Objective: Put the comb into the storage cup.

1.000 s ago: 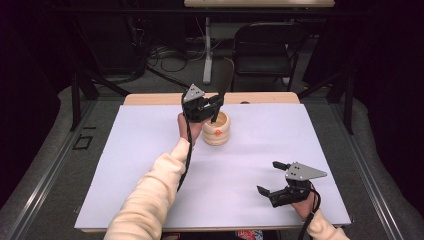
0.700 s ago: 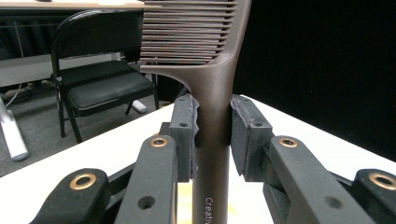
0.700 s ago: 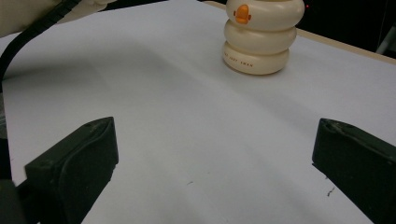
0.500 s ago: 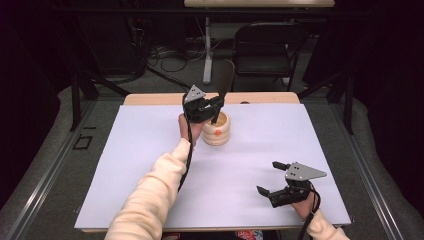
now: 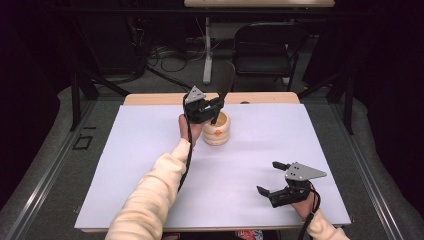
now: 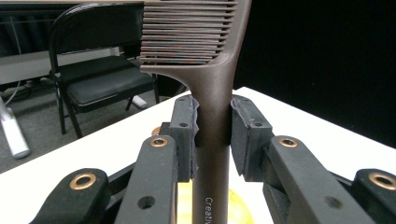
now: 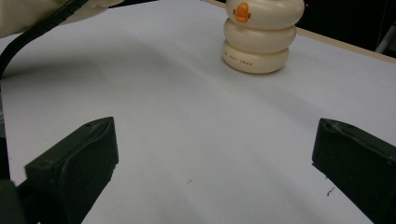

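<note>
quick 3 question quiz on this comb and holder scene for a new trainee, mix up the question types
1. True or false: the left gripper is shut on the handle of the brown comb.
2. Which of these is marked by an orange spot on its side? A) the cream ribbed holder B) the folding chair C) the white table cover
3. Fill in: the jaws of the right gripper stand ____, with nothing between them.

Key
1. True; both pads press the handle, seen in the left gripper view.
2. A
3. open
</note>
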Motion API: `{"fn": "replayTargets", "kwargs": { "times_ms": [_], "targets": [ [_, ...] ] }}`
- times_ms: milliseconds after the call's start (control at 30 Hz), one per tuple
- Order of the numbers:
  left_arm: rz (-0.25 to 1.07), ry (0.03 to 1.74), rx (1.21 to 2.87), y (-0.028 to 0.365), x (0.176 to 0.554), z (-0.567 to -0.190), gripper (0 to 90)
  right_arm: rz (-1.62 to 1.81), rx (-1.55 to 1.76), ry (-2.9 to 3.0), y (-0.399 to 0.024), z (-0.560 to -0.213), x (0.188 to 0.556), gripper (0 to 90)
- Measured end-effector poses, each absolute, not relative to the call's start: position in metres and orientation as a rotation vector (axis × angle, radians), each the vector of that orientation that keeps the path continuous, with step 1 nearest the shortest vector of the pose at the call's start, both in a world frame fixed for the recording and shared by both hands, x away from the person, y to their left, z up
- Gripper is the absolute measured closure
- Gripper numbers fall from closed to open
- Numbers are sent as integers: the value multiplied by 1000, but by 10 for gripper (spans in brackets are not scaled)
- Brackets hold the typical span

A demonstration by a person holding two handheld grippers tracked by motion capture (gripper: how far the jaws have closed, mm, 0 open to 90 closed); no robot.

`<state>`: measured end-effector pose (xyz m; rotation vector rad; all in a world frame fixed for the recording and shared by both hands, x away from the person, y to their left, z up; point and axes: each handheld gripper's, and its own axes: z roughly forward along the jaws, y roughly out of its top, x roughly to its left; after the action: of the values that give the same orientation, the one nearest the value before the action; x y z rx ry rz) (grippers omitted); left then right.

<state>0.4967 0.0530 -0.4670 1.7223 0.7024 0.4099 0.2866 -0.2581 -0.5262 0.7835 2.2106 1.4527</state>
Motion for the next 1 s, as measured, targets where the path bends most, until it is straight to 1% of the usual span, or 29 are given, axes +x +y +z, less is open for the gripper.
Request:
{"fn": "replayTargets", "kwargs": {
  "times_ms": [333,1000],
  "targets": [
    [418,703,1742,53,498,-471,725,1451,784,2213,-258,-526,286,0],
    [394,706,1782,52,501,-478,725,1455,784,2215,-258,-526,286,0]
  ]
}}
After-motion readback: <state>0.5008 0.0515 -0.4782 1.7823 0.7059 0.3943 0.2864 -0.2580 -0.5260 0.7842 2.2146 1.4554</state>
